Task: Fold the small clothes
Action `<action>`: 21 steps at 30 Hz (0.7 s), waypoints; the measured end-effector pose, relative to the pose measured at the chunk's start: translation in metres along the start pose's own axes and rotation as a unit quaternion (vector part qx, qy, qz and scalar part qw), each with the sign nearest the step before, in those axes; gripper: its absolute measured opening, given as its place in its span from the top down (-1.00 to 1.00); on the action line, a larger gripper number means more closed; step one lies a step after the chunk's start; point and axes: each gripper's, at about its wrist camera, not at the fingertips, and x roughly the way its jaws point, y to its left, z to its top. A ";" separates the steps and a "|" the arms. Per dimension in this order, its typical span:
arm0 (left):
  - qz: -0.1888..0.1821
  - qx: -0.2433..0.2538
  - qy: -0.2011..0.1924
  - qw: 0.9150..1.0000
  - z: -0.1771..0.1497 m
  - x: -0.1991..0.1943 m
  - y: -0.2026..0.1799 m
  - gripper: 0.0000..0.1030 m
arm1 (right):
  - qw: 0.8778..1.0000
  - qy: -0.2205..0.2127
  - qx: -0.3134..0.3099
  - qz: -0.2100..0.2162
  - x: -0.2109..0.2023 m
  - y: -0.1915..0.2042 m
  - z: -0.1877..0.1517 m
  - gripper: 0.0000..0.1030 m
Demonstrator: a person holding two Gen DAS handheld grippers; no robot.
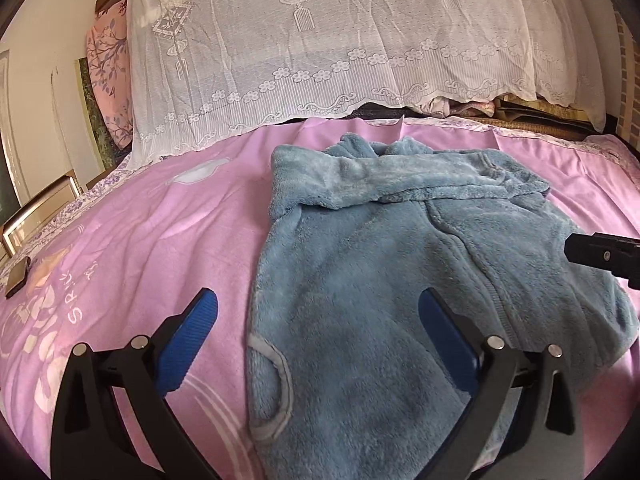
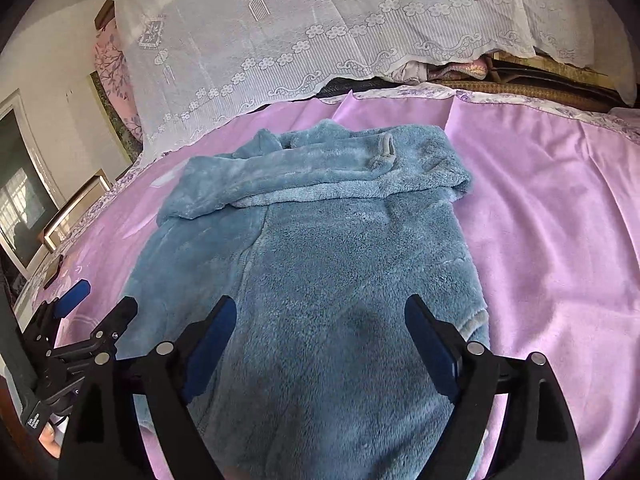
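A small blue fleece garment (image 1: pixel 380 280) lies spread on the pink bedsheet (image 1: pixel 160 240), its sleeves folded across the far end. My left gripper (image 1: pixel 318 312) is open and empty, hovering over the garment's near left edge. My right gripper (image 2: pixel 320 320) is open and empty over the garment's (image 2: pixel 340 280) near middle. The right gripper's tip shows at the right edge of the left wrist view (image 1: pixel 600 258). The left gripper shows at the lower left of the right wrist view (image 2: pixel 98 306).
A white lace cover (image 1: pixel 320 60) drapes over a pile at the head of the bed. A pink floral pillow (image 1: pixel 108 76) stands at the far left. A small dark object (image 1: pixel 18 280) lies on the sheet's left edge. Stacked bedding (image 2: pixel 520 72) sits at the back right.
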 end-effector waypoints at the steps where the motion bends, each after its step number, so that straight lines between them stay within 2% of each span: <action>1: -0.003 -0.003 0.001 1.000 -0.002 -0.002 0.000 -0.90 | 1.000 -0.004 -0.006 -0.001 -0.005 0.002 -0.004 -0.75; 7: -0.012 -0.030 0.016 0.999 -0.009 -0.009 0.006 -0.90 | 1.000 -0.020 -0.019 0.005 -0.026 0.005 -0.018 -0.79; 9: -0.034 -0.049 0.031 0.998 -0.012 -0.012 0.015 -0.90 | 0.999 -0.027 -0.022 0.004 -0.035 0.003 -0.022 -0.79; 12: -0.082 -0.104 0.069 0.989 -0.024 -0.011 0.041 -0.91 | 0.999 -0.039 -0.015 -0.005 -0.047 -0.008 -0.028 -0.83; 14: -0.101 -0.137 0.097 0.981 -0.037 -0.006 0.058 -0.90 | 0.999 -0.043 0.002 -0.013 -0.052 -0.022 -0.034 -0.84; 17: -0.121 -0.159 0.096 0.975 -0.051 -0.009 0.072 -0.90 | 0.998 -0.036 0.030 -0.032 -0.053 -0.043 -0.042 -0.84; 19: -0.118 -0.151 0.090 0.977 -0.053 -0.014 0.067 -0.90 | 0.998 -0.033 0.043 -0.037 -0.054 -0.051 -0.047 -0.84; 21: -0.103 -0.122 0.098 0.982 -0.053 -0.015 0.056 -0.90 | 0.998 -0.030 0.048 -0.036 -0.054 -0.055 -0.049 -0.84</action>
